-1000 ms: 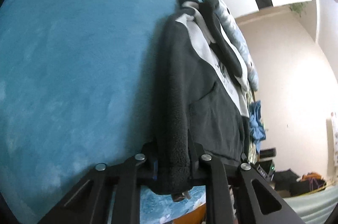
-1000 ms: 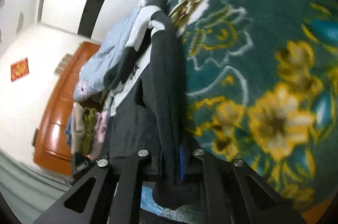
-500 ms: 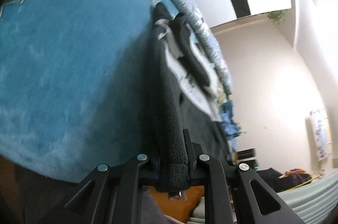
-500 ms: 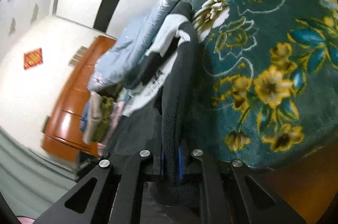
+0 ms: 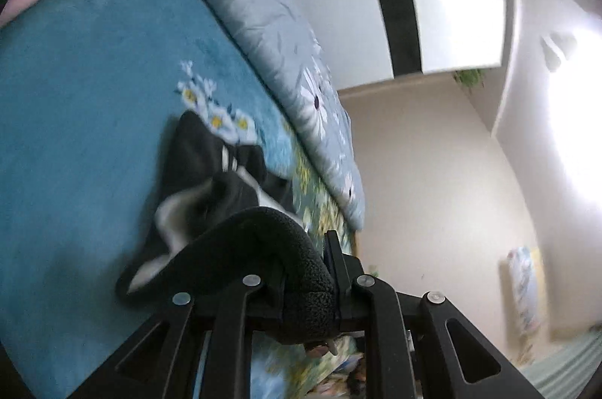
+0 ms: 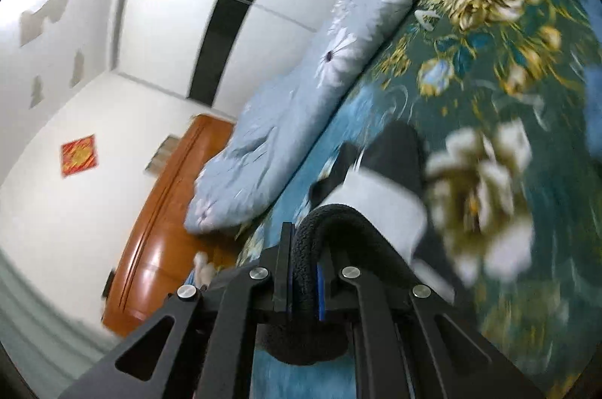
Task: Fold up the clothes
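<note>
So both grippers, left (image 5: 304, 286) and right (image 6: 304, 282), are clamped on the fleece edge of the jacket (image 5: 210, 188), whose far end lies bunched on the blanket (image 5: 75, 105). I'd guess it's a fold-over, so keep both corners level and lay the edge down flat without letting it bunch more.

Both views bulged with heavy fisheye curvature and went black at the corners. Strong glare washed out the wall (image 5: 545, 120) far right of the left gripper (image 5: 306, 280). Motion blur smeared the floral blanket (image 6: 485, 196) just right of the right gripper (image 6: 303, 275), and the garment (image 5: 210, 188) ahead of the left one. Both grippers' frames stayed sharp. Light was otherwise soft and even.
</note>
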{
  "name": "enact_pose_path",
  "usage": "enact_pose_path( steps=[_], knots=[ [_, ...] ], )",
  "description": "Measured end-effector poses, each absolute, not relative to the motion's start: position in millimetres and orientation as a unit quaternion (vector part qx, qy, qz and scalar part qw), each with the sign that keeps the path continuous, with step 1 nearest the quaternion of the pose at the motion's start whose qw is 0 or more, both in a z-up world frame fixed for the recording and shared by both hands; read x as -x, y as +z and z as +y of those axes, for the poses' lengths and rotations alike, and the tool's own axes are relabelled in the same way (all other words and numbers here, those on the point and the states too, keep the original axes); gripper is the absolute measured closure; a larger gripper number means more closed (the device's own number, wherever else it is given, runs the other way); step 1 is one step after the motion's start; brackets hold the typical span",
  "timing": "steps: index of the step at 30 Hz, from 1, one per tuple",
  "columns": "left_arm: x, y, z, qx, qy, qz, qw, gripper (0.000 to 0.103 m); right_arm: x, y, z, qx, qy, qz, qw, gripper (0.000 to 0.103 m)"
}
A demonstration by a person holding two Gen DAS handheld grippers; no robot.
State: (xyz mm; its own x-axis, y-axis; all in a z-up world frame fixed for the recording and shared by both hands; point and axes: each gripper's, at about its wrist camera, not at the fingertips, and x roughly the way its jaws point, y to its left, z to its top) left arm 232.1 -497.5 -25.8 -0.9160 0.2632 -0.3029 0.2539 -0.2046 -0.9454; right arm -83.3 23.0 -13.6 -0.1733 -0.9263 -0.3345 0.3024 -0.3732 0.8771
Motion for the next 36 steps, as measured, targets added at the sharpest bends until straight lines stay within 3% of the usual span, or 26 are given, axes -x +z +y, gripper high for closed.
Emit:
enact_pose_path(
  steps=[7, 12, 14, 16, 17, 18, 19, 22, 28, 31, 36],
  knots=[
    [-152, -77, -549, 0.261, 0.727, -0.632, -0.063, 0.084, 169, -54, -48, -0.528, -0.696, -0.328, 0.359, 0.094],
    [-141, -125, -564, 0.25, 0.686, -0.682, -0.053, 0.081, 188, -90, -65, -0.558, -0.697, -0.306, 0.331, 0.093],
    [-140, -134, -564, 0.23, 0.671, -0.704, -0.035, 0.073, 184, -83, -59, -0.547, -0.703, -0.304, 0.338, 0.093],
    [-144, -131, -565, 0.2, 0.667, -0.718, -0.015, 0.043, 180, -76, -53, -0.536, -0.71, -0.301, 0.344, 0.092],
    [-146, -125, -565, 0.185, 0.671, -0.718, -0.008, 0.038, 178, -72, -50, -0.531, -0.713, -0.3, 0.347, 0.091],
    [-149, -116, -567, 0.174, 0.677, -0.715, -0.005, 0.036, 176, -69, -47, -0.525, -0.716, -0.299, 0.35, 0.083],
    [-152, -106, -569, 0.167, 0.683, -0.711, -0.005, 0.035, 175, -65, -44, -0.519, -0.719, -0.298, 0.353, 0.068],
    [-167, -79, -572, 0.148, 0.707, -0.691, -0.018, 0.033, 169, -55, -35, -0.502, -0.728, -0.294, 0.362, 0.034],
    [-200, -57, -537, 0.264, 0.759, -0.589, -0.084, 0.032, 156, -36, -15, -0.471, -0.744, -0.287, 0.378, 0.032],
    [-230, -70, -506, 0.309, 0.772, -0.546, -0.105, 0.032, 130, -59, 11, -0.497, -0.732, -0.285, 0.369, 0.032],
    [-290, -116, -469, 0.301, 0.728, -0.598, -0.149, 0.032, 85, -101, 50, -0.534, -0.695, -0.316, 0.363, 0.032]
  ],
)
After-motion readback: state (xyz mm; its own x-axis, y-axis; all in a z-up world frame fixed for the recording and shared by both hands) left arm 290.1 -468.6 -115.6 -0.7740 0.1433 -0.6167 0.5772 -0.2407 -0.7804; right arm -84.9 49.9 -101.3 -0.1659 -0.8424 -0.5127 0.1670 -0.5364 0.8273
